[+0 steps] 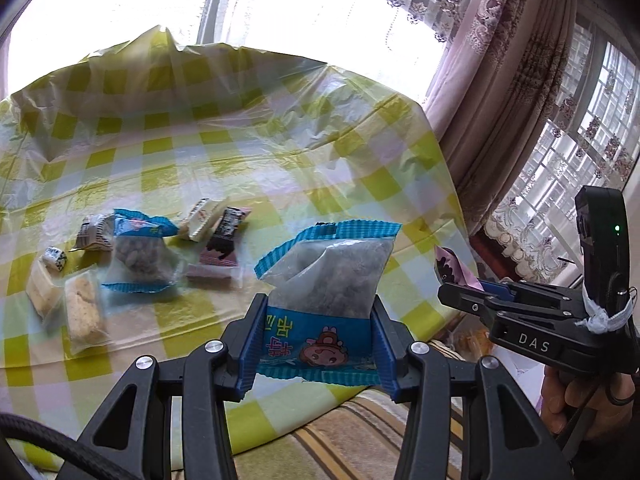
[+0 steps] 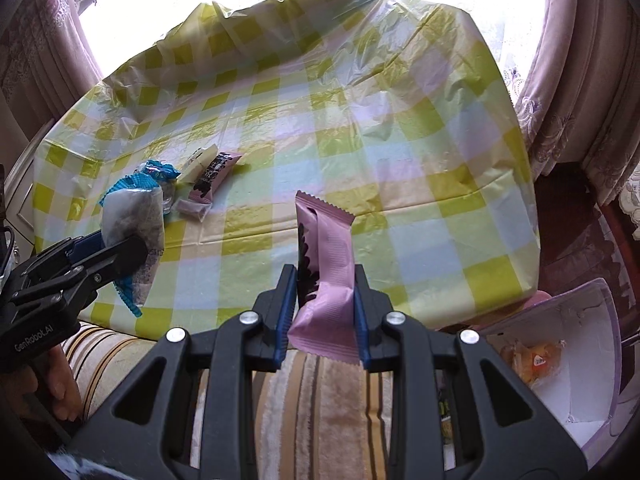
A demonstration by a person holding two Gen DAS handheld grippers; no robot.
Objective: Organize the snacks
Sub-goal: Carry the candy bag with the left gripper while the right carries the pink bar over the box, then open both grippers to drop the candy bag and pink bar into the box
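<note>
My left gripper [image 1: 318, 316] is shut on a blue-edged clear snack packet [image 1: 332, 276] with a cartoon face, held above the table's near edge; the same packet [image 2: 132, 216] shows at the left of the right wrist view. My right gripper [image 2: 325, 280] is shut on a pink snack bar wrapper [image 2: 326, 248], standing upright. That gripper [image 1: 460, 292] with the pink wrapper [image 1: 450, 268] appears at the right of the left wrist view. Several more snacks lie on the table: another blue packet [image 1: 140, 256], a pink and black bar [image 1: 224, 236], two pale bars [image 1: 82, 312].
The table wears a yellow-green checked plastic cloth [image 2: 360, 140]. A white box with a purple rim [image 2: 560, 360] holding an orange snack sits below the table's right corner. A striped cushion [image 2: 320, 400] lies under the grippers. Curtains [image 1: 500, 80] hang behind.
</note>
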